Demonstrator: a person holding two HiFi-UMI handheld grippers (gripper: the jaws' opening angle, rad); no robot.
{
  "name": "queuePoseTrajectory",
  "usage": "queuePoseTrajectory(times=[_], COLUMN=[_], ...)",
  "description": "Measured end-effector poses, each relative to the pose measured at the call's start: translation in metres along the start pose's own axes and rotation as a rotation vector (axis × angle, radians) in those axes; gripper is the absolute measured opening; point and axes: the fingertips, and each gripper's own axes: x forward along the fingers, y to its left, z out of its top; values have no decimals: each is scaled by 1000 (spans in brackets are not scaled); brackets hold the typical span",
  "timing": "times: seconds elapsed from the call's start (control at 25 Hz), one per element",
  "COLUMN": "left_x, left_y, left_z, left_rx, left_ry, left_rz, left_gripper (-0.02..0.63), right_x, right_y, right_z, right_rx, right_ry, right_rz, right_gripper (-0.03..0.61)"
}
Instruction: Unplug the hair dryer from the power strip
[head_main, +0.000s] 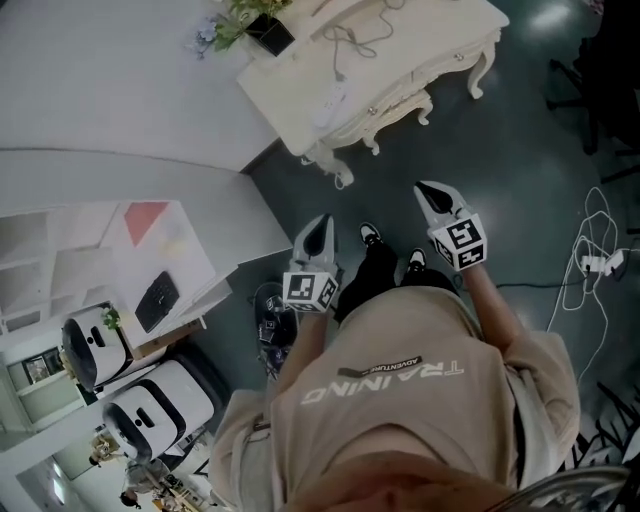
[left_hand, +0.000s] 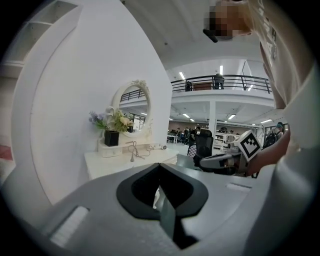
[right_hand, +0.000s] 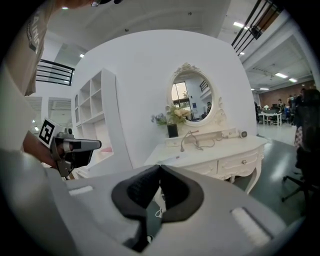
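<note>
Well ahead of both fingertips, the hair dryer (right_hand: 242, 134) lies on the white dressing table (right_hand: 220, 150), cord (right_hand: 192, 141) looped beside it. Left gripper (head_main: 319, 226) and right gripper (head_main: 432, 192) are closed, empty, apart.

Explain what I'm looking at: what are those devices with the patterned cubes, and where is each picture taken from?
A person holds a hand-held gripper in each hand; there is no robot arm. The head view looks down from the person's head at the left gripper and right gripper. The other two views ride on the grippers, looking along their tongs. Both tongs are shut, holding nothing. Ahead stands a white dressing table with a cable and potted flowers on top.
</note>
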Motion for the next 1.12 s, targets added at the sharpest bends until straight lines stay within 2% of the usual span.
queuePoseTrajectory(times=[0.16, 0.32, 0.48, 0.56, 0.8, 1.12], left_x=[26, 53, 82, 96, 140, 180], left_y=[28, 58, 86, 101, 147, 151], left_z=[-2, 12, 25, 26, 27, 10], left_rx=[-9, 31, 32, 39, 47, -1], left_ry=[-2, -22, -27, -25, -20, 39], left_rz=[-48, -76, -156, -168, -194, -268], left_gripper=[-2, -2, -2, -2, -2, -2], right_x=[24, 49, 85, 102, 148, 170], right_y=[-4, -8, -4, 2, 21, -2], right_z=[11, 39, 74, 85, 86, 82], right_rx=[-14, -39, -67, -70, -103, -59], right_ry=[15, 25, 4, 0, 58, 110], right_rz=[-41, -93, -138, -155, -157, -182], right_gripper=[5, 5, 5, 5, 5, 5])
